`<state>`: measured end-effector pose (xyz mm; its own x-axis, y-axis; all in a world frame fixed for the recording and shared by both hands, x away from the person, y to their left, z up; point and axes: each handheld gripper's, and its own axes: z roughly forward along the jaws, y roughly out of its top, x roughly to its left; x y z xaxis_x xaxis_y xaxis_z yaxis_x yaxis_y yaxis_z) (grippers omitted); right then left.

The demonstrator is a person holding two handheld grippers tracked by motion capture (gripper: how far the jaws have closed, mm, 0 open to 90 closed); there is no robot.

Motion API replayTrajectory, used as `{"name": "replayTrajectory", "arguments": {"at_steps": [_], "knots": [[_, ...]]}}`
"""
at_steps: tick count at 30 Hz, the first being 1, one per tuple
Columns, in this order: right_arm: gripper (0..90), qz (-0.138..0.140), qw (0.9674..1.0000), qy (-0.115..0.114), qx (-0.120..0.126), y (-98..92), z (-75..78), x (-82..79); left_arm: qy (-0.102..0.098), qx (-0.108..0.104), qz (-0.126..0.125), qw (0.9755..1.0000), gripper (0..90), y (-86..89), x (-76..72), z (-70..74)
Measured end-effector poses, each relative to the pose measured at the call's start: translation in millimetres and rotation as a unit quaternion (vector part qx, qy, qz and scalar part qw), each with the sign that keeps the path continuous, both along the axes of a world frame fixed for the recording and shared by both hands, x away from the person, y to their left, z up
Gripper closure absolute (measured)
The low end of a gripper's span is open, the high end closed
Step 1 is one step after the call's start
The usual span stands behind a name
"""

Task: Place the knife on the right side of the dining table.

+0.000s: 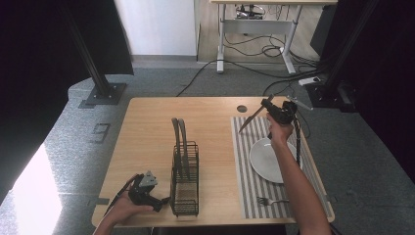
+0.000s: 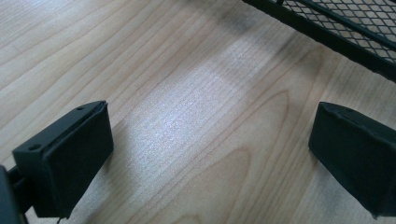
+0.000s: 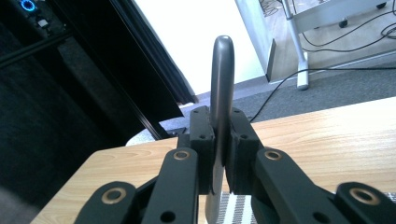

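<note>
My right gripper [image 1: 267,104] [image 3: 221,127] hangs above the far end of the striped placemat [image 1: 244,166], shut on a grey metal table knife [image 1: 250,119]. The knife slants down to the left over the mat. In the right gripper view its rounded end [image 3: 222,70] rises between the pads. My left gripper [image 1: 161,200] [image 2: 210,154] rests low on the wooden table [image 1: 147,127] at the near left. Its jaws stand wide open with bare wood between them, pointing at the black wire rack [image 1: 185,178] [image 2: 336,28].
Two grey plates [image 1: 179,142] stand upright in the rack. A white plate [image 1: 266,159] lies on the placemat, with a fork [image 1: 268,200] near the mat's front edge. A round hole [image 1: 242,108] marks the table's far side. Cables run across the floor behind.
</note>
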<state>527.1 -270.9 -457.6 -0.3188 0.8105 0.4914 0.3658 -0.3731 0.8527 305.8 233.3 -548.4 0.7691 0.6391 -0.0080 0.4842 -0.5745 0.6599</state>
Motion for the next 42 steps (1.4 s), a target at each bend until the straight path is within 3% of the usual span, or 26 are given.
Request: {"name": "replayTrajectory", "arguments": {"at_steps": [10, 23, 42], "knots": [[82.2, -0.006, 1.0000, 0.006, -0.001, -5.8, -3.9, -1.2, 0.000, 0.000, 0.000, 1.0000, 0.0, 0.0, 0.0, 0.0], [78.5, -0.029, 0.9988, 0.023, -0.033, -20.8, -11.4, -3.8, 0.000, 0.000, 0.001, 1.0000, 0.0, -0.1, -0.2, 0.0], [71.5, -0.050, 0.9948, 0.071, -0.053, -43.1, -27.0, -2.1, 0.000, 0.000, 0.002, 1.0000, 0.0, -0.1, -0.4, 0.0]]}}
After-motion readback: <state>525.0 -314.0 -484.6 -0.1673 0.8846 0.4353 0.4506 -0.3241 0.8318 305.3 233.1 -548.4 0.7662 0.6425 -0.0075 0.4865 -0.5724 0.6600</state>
